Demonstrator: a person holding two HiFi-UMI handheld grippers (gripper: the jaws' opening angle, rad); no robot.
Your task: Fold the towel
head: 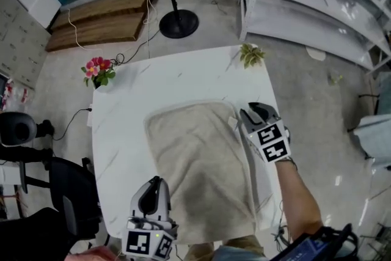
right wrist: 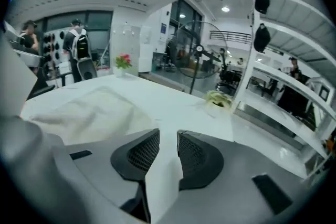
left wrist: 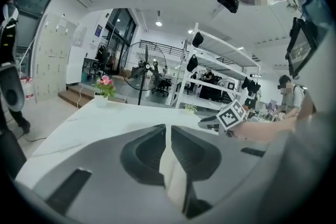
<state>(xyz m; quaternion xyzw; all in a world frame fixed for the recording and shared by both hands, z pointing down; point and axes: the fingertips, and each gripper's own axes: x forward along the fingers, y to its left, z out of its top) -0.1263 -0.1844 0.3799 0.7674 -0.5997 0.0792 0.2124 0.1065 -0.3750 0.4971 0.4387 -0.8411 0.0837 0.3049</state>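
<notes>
Gripping the towel [head: 201, 168] at its seven-o'clock corner in clenched left tongs [head: 156, 183]; holding right tongs [head: 247, 113] released beside its two-o'clock corner, white tabletop [head: 153, 82] showing between them

Beige towel [head: 201, 168], single layer, spread open and flat on the white table [head: 122, 131]. Roughly rectangular with rounded far corners. The long axis runs near to far, with the far end skewed slightly left. Faint creases, darker shading mid-cloth. The near edge reaches the table's near edge. The near left corner is at the left hand-held gripper [head: 156, 183], with a pale strip of cloth pinched between its jaws.
</notes>
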